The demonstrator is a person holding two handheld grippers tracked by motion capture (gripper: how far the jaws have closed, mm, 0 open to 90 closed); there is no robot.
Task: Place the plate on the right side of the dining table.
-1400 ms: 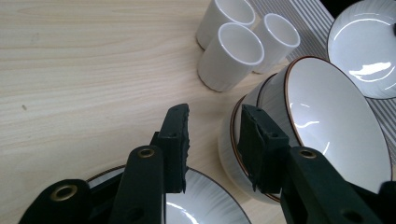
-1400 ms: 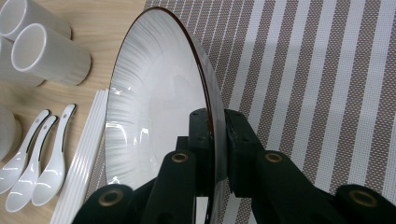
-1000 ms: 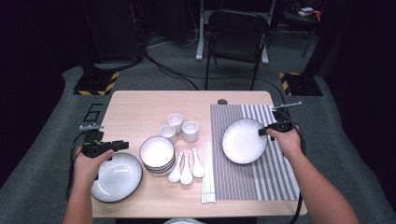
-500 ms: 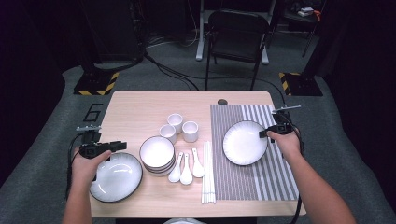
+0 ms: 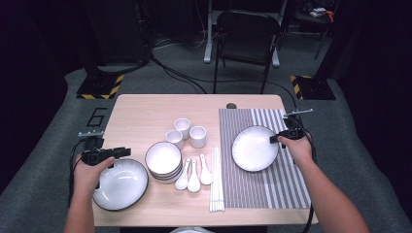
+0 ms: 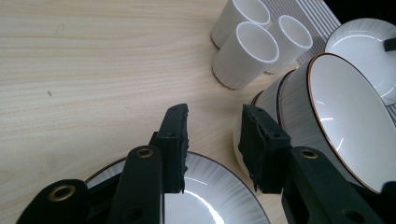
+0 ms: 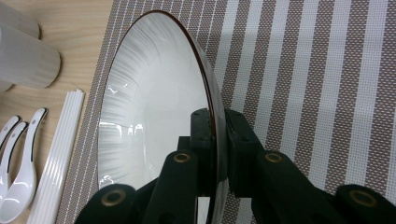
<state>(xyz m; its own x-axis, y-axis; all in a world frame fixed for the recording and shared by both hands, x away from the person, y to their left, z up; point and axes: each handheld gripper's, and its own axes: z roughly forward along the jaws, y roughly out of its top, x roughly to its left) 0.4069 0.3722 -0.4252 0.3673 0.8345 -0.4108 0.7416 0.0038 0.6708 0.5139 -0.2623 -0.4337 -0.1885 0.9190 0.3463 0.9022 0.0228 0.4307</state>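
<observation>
right gripper view: plate rim pinched, mat straight below

right gripper view puts my right gripper (image 7: 215, 116) clamped on the near rim of the plate (image 7: 154, 107), one jaw on the inner face and one on the underside, the rim running between them. in the high view the plate (image 5: 255, 148) sits over the striped placemat (image 5: 282, 184), on its inner half, and my right gripper (image 5: 277, 138) holds it at the edge nearest my right hand. so the plate lies directly ahead of that gripper, toward the table's middle, and the rim at the grip runs away from me along the jaws' line. whether the plate's far edge rests on the mat or is lifted off it i cannot tell.

my left gripper (image 6: 212, 140) stands about half open with nothing between the jaws, hovering over the far rim of the larger plate (image 5: 121, 184) at the table's left front, just beside the stack of bowls (image 5: 164, 160). the cups (image 5: 187, 132), spoons (image 5: 193, 174) and chopsticks (image 5: 216, 179) lie between the two plates.

i judge the right hand is the one to act, since it already holds the plate; the move turns on lowering it flat onto the mat.
</observation>
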